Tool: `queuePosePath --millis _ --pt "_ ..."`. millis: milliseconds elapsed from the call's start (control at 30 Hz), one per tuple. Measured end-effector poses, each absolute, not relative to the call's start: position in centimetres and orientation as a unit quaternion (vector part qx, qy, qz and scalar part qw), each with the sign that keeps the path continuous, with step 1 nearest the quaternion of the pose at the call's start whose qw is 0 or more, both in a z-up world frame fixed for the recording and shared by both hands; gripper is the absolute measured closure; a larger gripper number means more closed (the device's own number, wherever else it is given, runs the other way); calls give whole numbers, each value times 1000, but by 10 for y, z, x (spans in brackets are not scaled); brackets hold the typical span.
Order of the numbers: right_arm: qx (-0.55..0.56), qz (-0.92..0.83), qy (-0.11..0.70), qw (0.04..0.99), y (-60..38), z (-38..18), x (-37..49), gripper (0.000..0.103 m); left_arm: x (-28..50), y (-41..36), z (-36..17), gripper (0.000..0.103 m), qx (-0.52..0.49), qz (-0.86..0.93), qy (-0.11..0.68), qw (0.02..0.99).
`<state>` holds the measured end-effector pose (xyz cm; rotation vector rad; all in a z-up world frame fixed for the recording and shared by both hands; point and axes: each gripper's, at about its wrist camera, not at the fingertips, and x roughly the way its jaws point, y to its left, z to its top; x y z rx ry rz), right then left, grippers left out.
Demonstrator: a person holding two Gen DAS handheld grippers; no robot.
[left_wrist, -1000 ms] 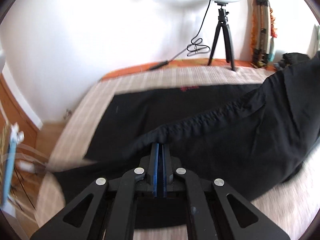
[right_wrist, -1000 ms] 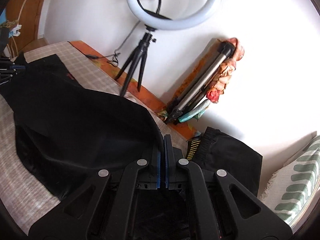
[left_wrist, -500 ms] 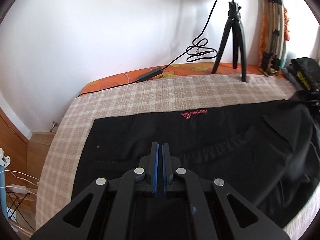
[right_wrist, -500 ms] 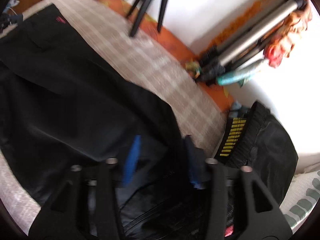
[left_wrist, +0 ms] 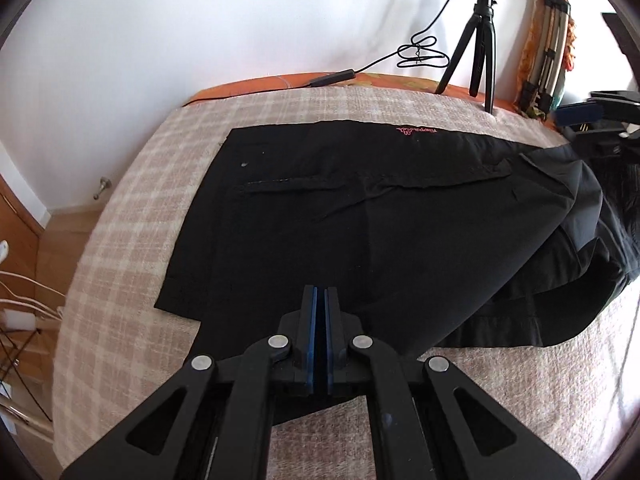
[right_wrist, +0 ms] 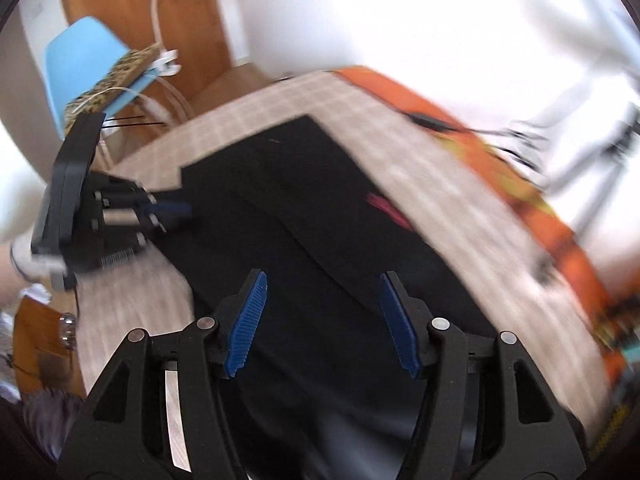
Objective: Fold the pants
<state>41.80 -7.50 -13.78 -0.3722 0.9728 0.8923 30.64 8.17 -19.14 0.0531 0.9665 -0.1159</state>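
The black pants (left_wrist: 360, 216) lie folded lengthwise on a beige checked bed cover (left_wrist: 132, 216), with a pink logo near the far edge. My left gripper (left_wrist: 320, 300) is shut at the near edge of the pants; whether cloth is between the blue pads I cannot tell. My right gripper (right_wrist: 322, 300) is open and empty just above the pants (right_wrist: 304, 216). It also shows at the right edge of the left wrist view (left_wrist: 592, 114). The left gripper shows in the right wrist view (right_wrist: 168, 210).
A ring light on a black tripod (left_wrist: 480, 40) stands at the bed's far edge, with its cable (left_wrist: 420, 52) and a folded tripod against the wall (left_wrist: 548, 40). A blue chair (right_wrist: 92, 68) and wooden door are beyond the bed's left end.
The lifted pant leg has been laid down over the other leg. My right gripper opened, let go of the cloth and swung left. My left gripper lowered and stayed shut.
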Motion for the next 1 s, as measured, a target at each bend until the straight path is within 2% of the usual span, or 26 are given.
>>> queuePosePath --millis 200,400,433,467,500,567,833,1000 --pt "-176 450 468 740 26 -180 450 43 299 97 -189 102 -3 -61 459 886" --pt "-199 454 481 723 74 -212 464 45 295 129 -185 102 -19 -48 464 885" --pt "-211 453 474 725 77 -212 461 58 295 133 -186 102 -18 -46 464 884" --pt "-226 448 467 728 81 -213 457 80 296 137 -186 102 -19 -46 466 884" --pt "-228 444 468 729 79 -211 457 86 297 141 -188 102 -20 -48 470 881" --pt "-212 446 472 730 75 -207 458 93 299 145 -191 102 -14 -52 479 876" --pt "-192 412 406 793 59 -155 491 94 294 157 -177 102 -5 -51 460 887" --pt "-201 369 406 812 70 -166 540 94 304 160 -162 102 7 -42 441 896"
